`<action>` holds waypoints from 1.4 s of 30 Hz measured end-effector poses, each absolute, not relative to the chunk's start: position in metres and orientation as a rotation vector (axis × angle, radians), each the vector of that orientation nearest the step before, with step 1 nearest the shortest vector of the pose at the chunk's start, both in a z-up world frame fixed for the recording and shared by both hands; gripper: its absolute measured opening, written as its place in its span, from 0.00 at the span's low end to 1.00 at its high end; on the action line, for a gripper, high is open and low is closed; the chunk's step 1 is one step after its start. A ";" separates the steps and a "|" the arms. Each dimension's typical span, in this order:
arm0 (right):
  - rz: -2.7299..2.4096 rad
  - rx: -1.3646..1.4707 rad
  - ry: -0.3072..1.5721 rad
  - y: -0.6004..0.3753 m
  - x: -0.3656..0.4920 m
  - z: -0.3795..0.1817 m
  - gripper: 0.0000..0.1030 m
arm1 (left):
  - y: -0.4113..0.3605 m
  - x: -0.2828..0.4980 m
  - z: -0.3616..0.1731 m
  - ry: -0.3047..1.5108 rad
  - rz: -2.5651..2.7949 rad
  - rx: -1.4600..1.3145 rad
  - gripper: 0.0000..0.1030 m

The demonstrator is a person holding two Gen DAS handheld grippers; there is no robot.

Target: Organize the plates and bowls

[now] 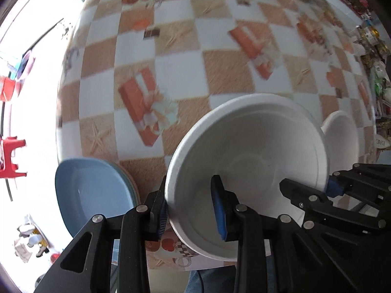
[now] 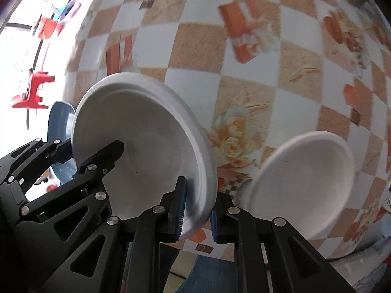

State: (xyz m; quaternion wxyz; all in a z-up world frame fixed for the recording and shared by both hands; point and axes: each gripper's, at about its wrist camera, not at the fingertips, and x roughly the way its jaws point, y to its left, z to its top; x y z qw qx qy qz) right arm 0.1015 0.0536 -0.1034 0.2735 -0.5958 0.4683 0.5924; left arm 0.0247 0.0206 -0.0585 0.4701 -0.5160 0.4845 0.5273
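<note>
Left tool [image 1: 190, 211]: pinching the big white bowl [image 1: 246, 141] at its 9 o'clock rim.
Right tool [image 2: 197, 211]: pinching the opposite rim (bowl tilted, above the surface [image 1: 220, 73]).
Small bowl [image 2: 300, 183]: at 3 o'clock.
Blue plates [image 1: 92, 190]: stacked at 9 o'clock.

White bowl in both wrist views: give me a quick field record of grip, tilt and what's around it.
held item: large white bowl, tilted, off the table
left tool: shut on the bowl's near-left rim, one finger inside, one outside
right tool: shut on the bowl's right rim, one finger inside, one outside
second white bowl: upright on the table, to the right, apart from the held one
blue plates: stack at the left table edge
surface: checkered tablecloth
image quality: motion blur
</note>
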 end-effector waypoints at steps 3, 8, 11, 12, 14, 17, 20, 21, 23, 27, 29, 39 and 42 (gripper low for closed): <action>1.577 -1.546 1.257 0.057 0.117 -0.087 0.18 | 0.033 0.032 -0.045 1.176 1.279 -1.217 0.33; 1.540 -1.442 1.250 0.058 0.153 -0.062 0.18 | 0.035 0.055 -0.019 1.167 1.232 -1.127 0.33; 1.517 -1.396 1.252 0.061 0.168 -0.043 0.18 | 0.045 0.065 -0.014 1.172 1.197 -1.072 0.33; 1.505 -1.373 1.256 0.060 0.177 -0.039 0.18 | 0.052 0.066 -0.015 1.174 1.185 -1.058 0.34; 1.482 -1.337 1.268 0.064 0.188 -0.033 0.18 | 0.055 0.077 -0.011 1.180 1.161 -1.026 0.35; 1.449 -1.289 1.288 0.065 0.206 -0.030 0.18 | 0.057 0.096 -0.007 1.193 1.120 -0.978 0.36; 1.408 -1.247 1.303 0.063 0.226 -0.028 0.18 | 0.059 0.114 -0.007 1.212 1.077 -0.941 0.36; 1.396 -1.237 1.306 0.062 0.231 -0.029 0.18 | 0.060 0.118 -0.007 1.217 1.067 -0.931 0.36; 1.373 -1.218 1.315 0.059 0.243 -0.027 0.18 | 0.062 0.130 -0.009 1.230 1.045 -0.912 0.36; 1.323 -1.187 1.342 0.059 0.262 -0.034 0.18 | 0.065 0.150 -0.017 1.256 0.995 -0.901 0.36; 1.303 -1.182 1.355 0.058 0.268 -0.039 0.18 | 0.066 0.158 -0.023 1.270 0.973 -0.901 0.36; 1.267 -1.197 1.396 0.060 0.281 -0.070 0.18 | 0.072 0.167 -0.059 1.327 0.946 -0.974 0.36; 1.268 -1.205 1.401 0.061 0.281 -0.078 0.18 | 0.072 0.167 -0.066 1.336 0.944 -0.983 0.36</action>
